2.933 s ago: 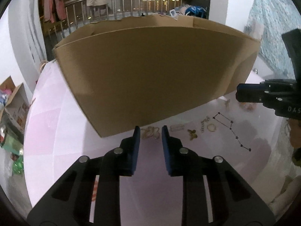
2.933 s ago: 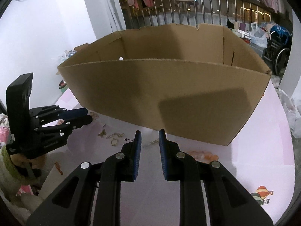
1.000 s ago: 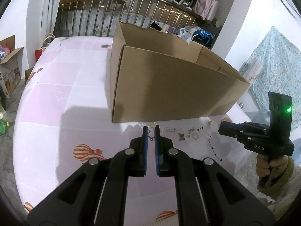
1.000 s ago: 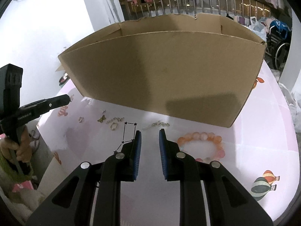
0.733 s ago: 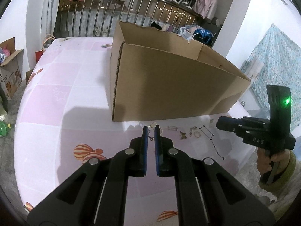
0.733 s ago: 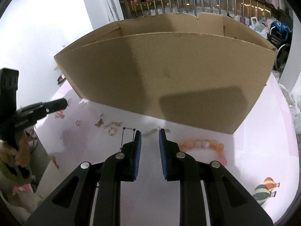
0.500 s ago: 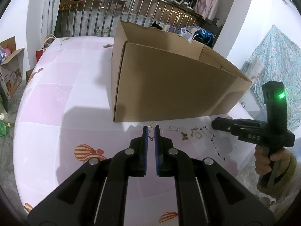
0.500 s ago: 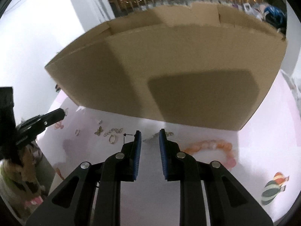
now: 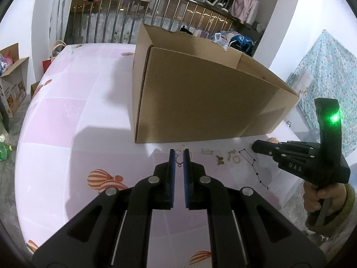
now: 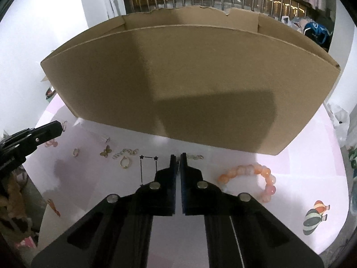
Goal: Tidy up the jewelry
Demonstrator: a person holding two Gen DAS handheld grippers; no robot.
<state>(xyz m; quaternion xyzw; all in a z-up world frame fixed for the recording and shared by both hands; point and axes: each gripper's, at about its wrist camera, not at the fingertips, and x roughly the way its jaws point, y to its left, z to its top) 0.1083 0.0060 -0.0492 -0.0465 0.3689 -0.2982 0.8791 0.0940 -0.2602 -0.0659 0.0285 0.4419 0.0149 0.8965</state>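
- a big open cardboard box (image 10: 189, 84) stands on the pink-and-white checked tablecloth (image 9: 67, 116), its near wall just behind the row of jewelry.
- right gripper (image 10: 177, 156): jaws clenched, tips down at a silver chain (image 10: 196, 156) by the box's foot; whether the chain is pinched is unclear.
- left gripper (image 9: 179, 154): jaws nearly together around a thin gold earring (image 9: 178, 159).
- peach bead bracelet (image 10: 256, 178) lies right of the right gripper.
- black star necklace (image 10: 148, 163), a gold ring (image 10: 124, 163) and a butterfly charm (image 10: 106, 151) lie to its left.
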